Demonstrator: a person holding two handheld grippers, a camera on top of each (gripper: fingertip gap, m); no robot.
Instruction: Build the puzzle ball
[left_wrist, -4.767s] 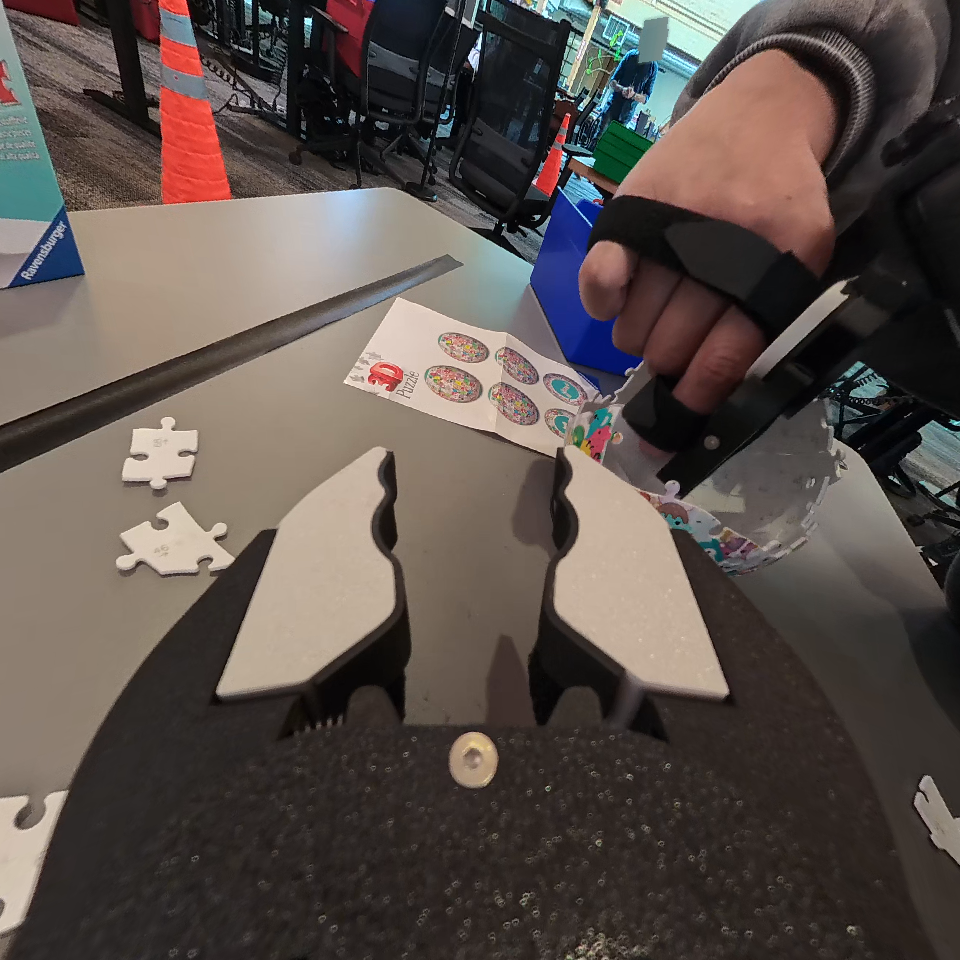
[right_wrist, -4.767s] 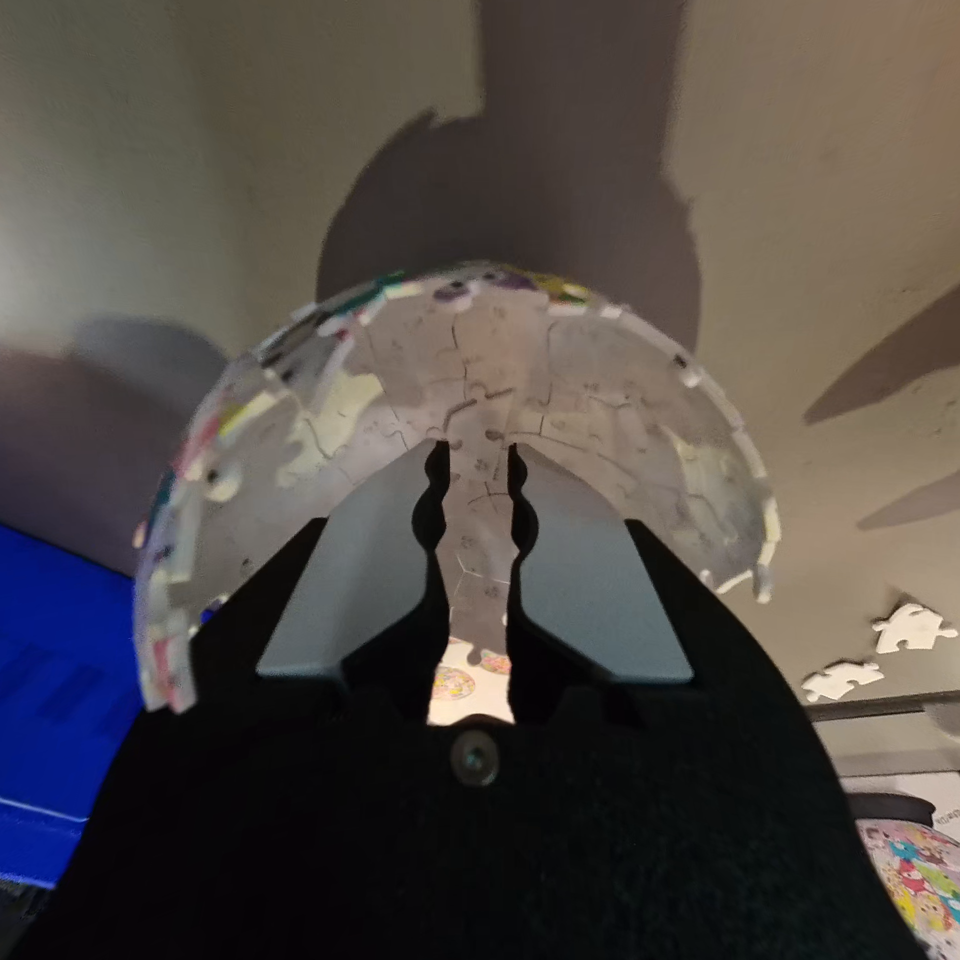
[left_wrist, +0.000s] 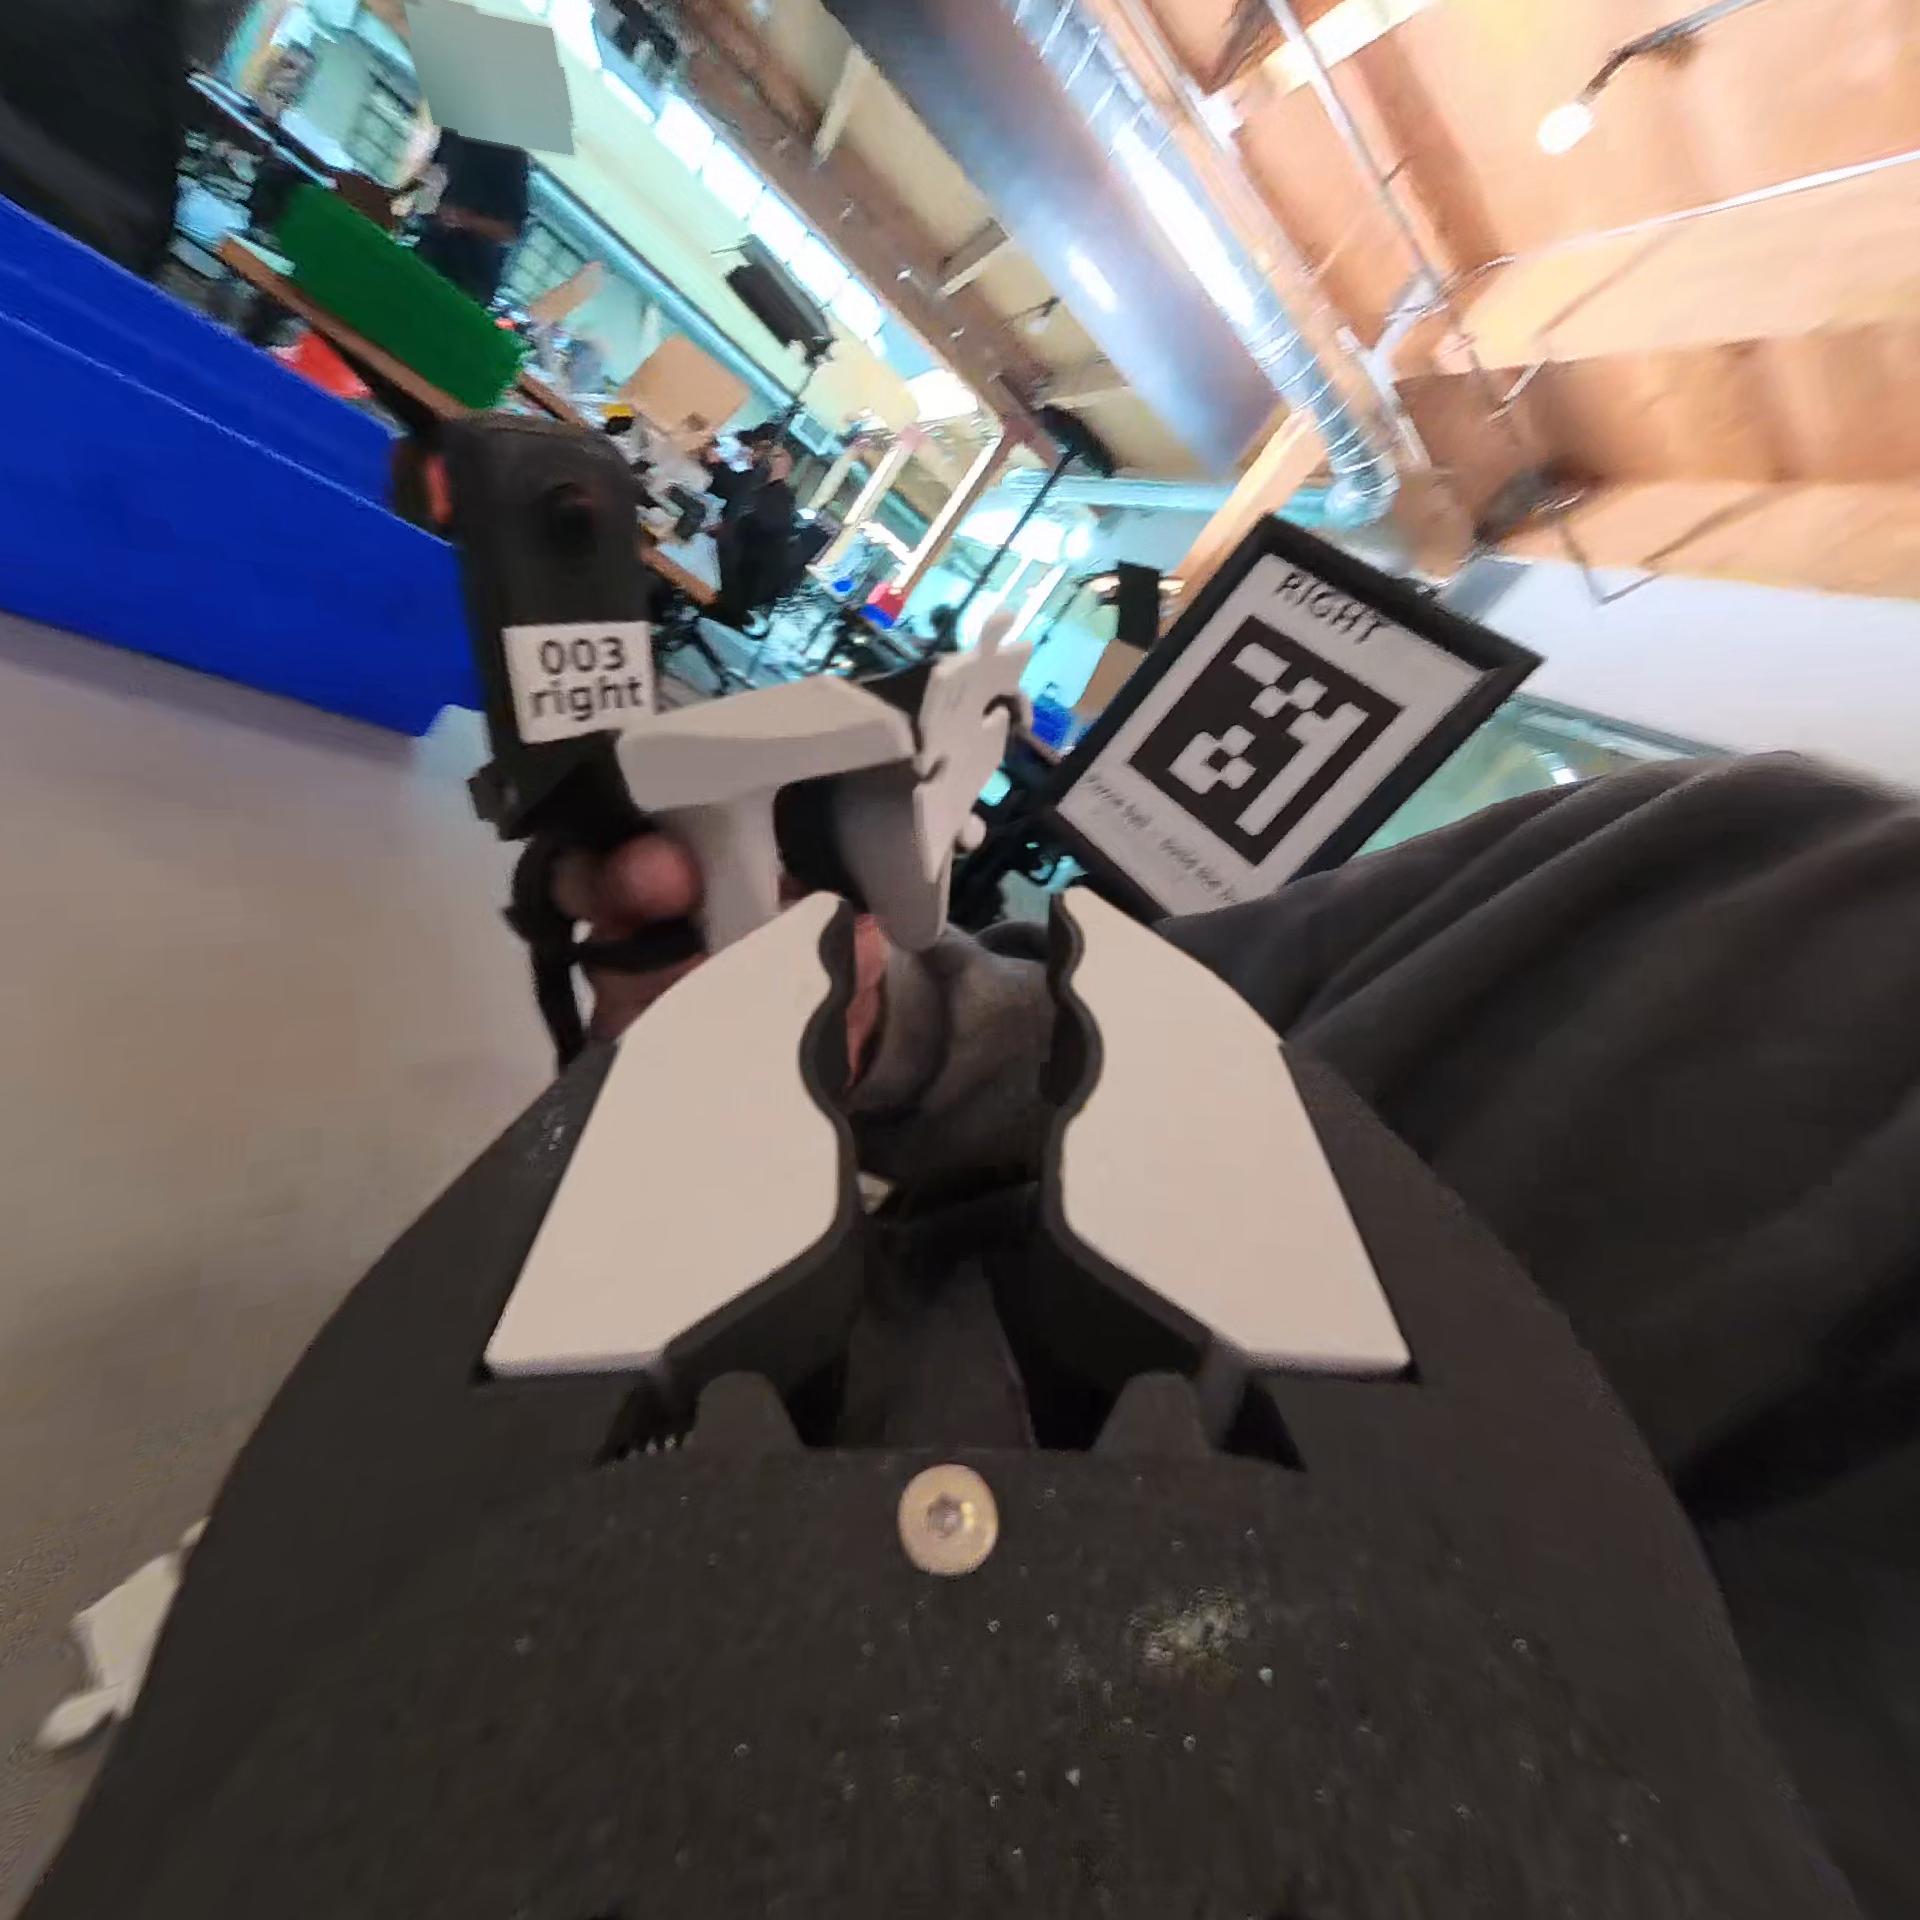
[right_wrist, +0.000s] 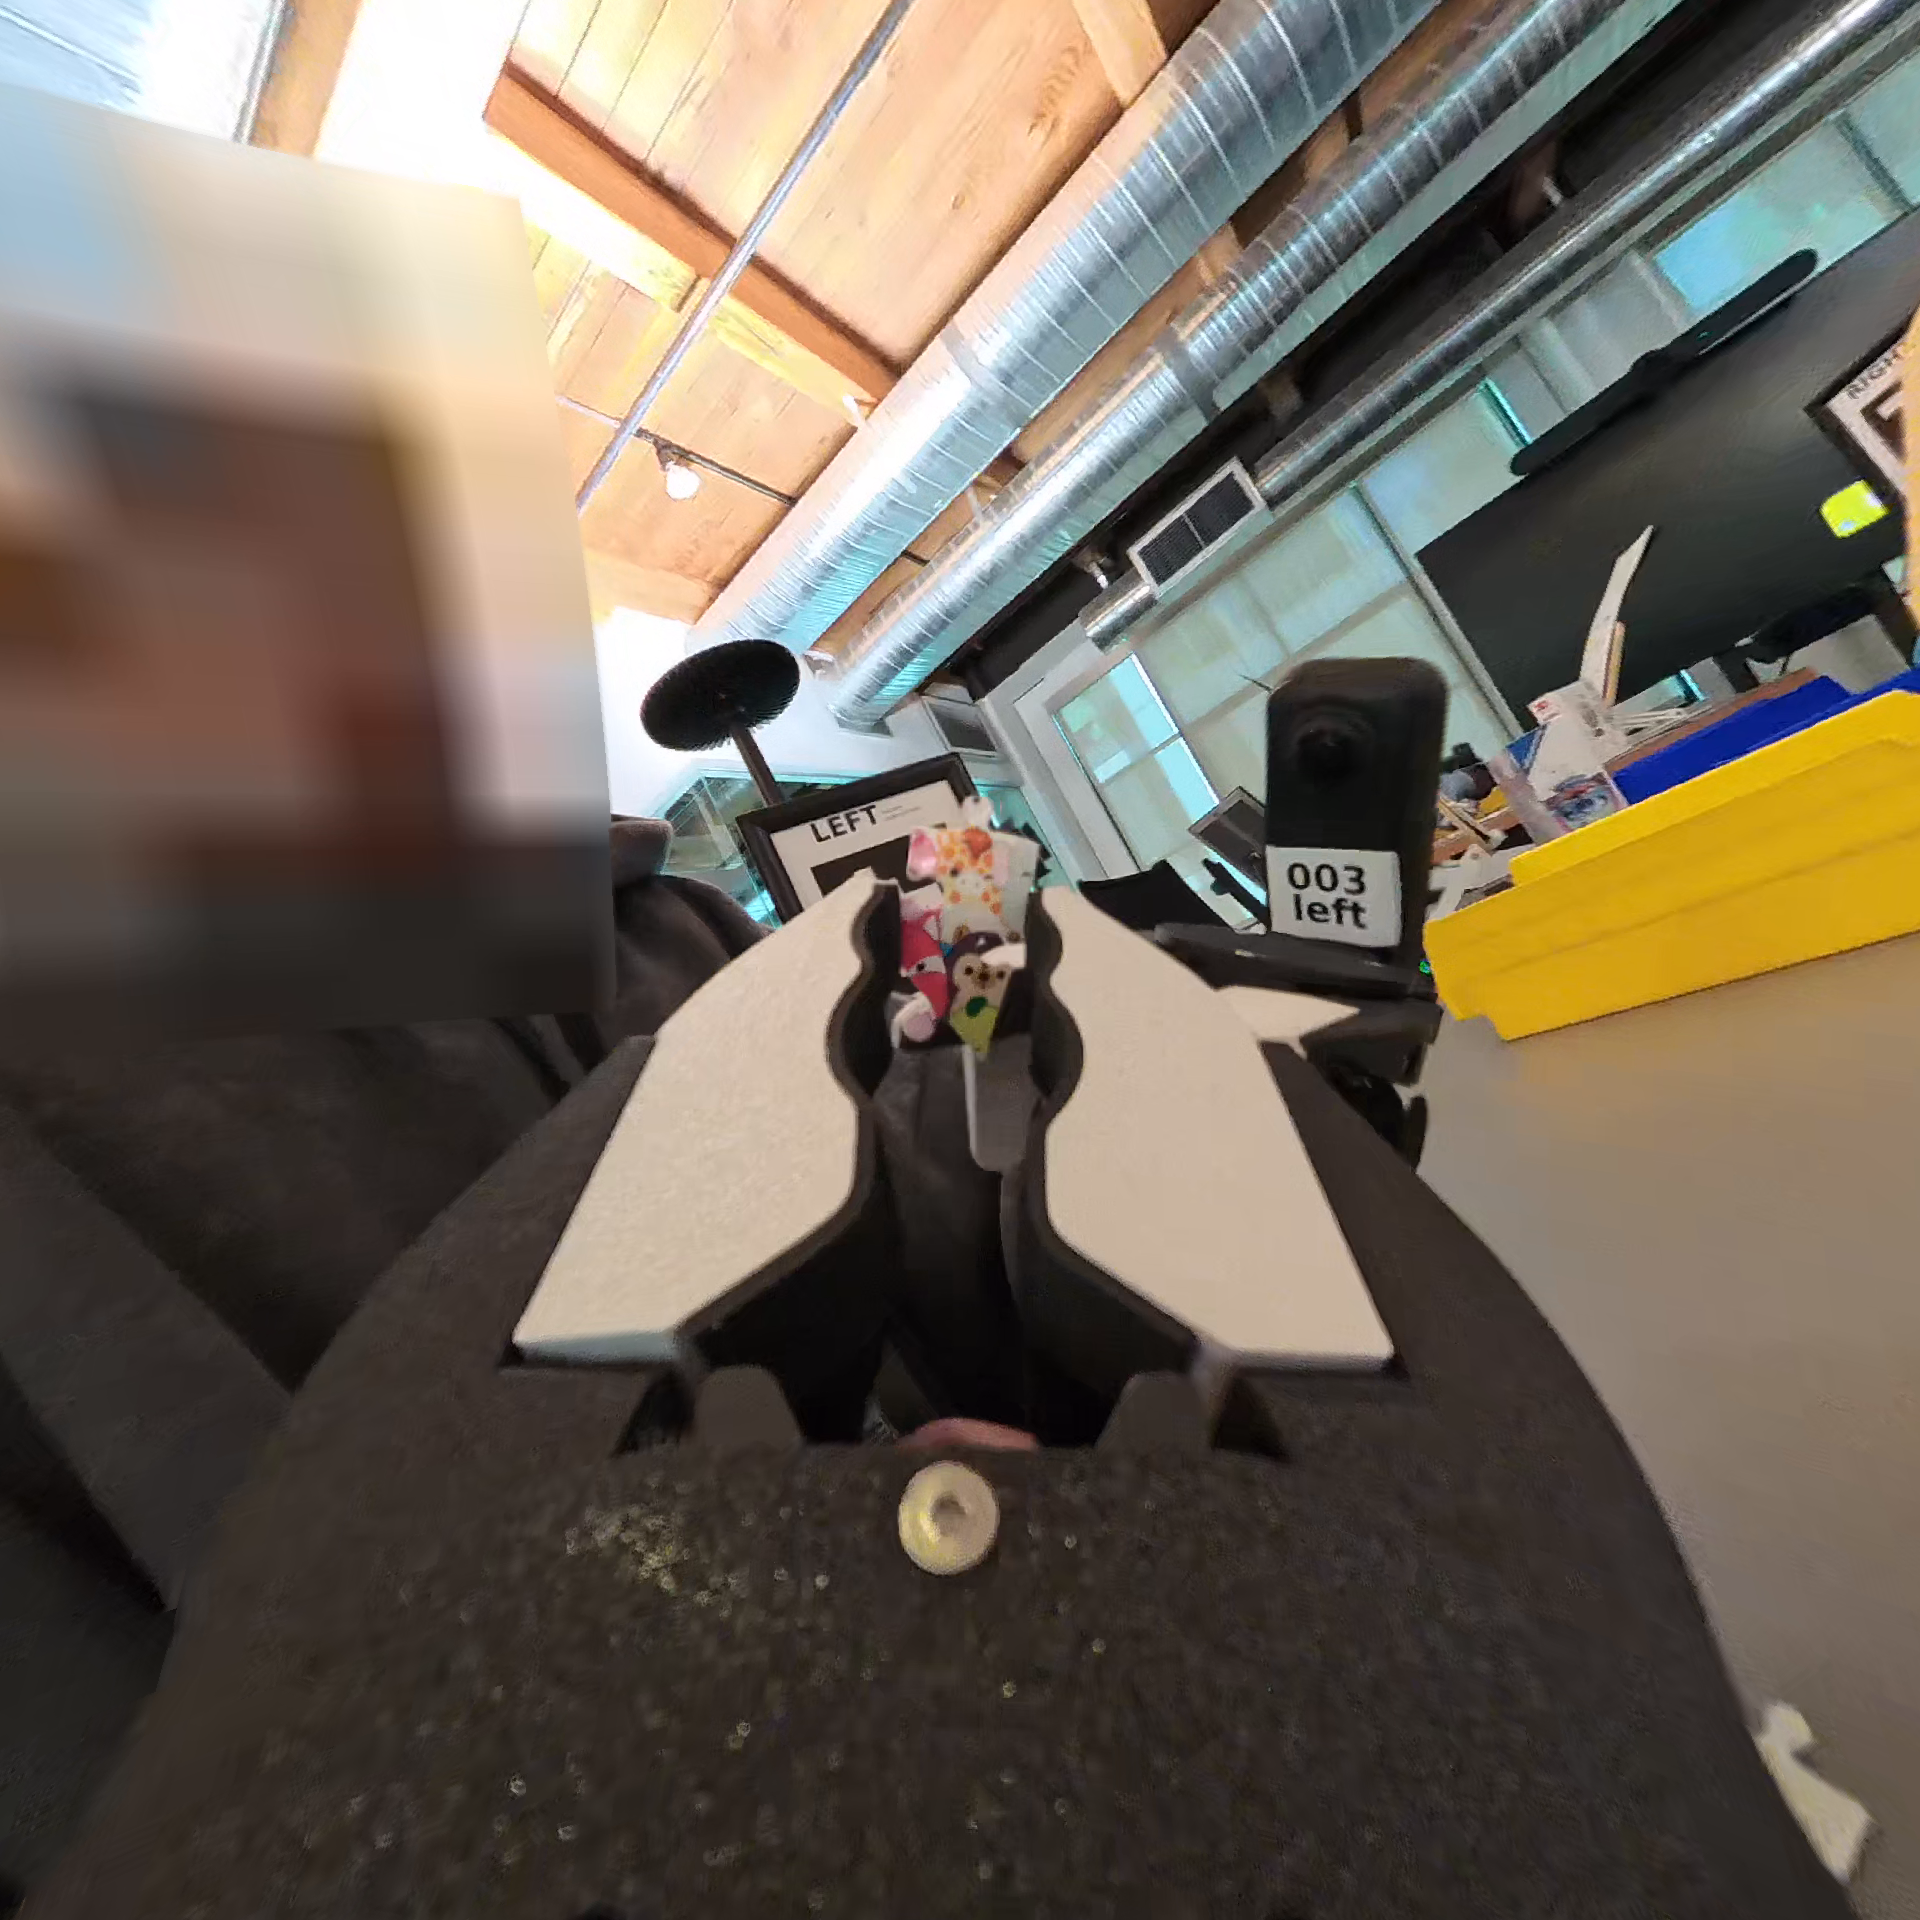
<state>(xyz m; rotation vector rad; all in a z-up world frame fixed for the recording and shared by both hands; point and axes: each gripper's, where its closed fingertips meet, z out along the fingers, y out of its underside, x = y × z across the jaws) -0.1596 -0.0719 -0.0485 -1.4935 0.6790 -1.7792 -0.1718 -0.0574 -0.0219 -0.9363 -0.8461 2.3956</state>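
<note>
Right gripper (right_wrist: 961, 914) pinches a puzzle piece (right_wrist: 961, 935) at its fingertips, held up in the air and facing the left unit. Right wrist view shows the printed side: colourful cartoon animals. Left wrist view shows only the piece's plain white back, edge-on between the right fingers (left_wrist: 883, 831). Left gripper (left_wrist: 945, 914) is spread, holding nothing. Left view alone catches a loose white piece (left_wrist: 114, 1652) on the grey table (left_wrist: 208, 1039), low left. Right view alone shows yellow bins (right_wrist: 1683, 883).
</note>
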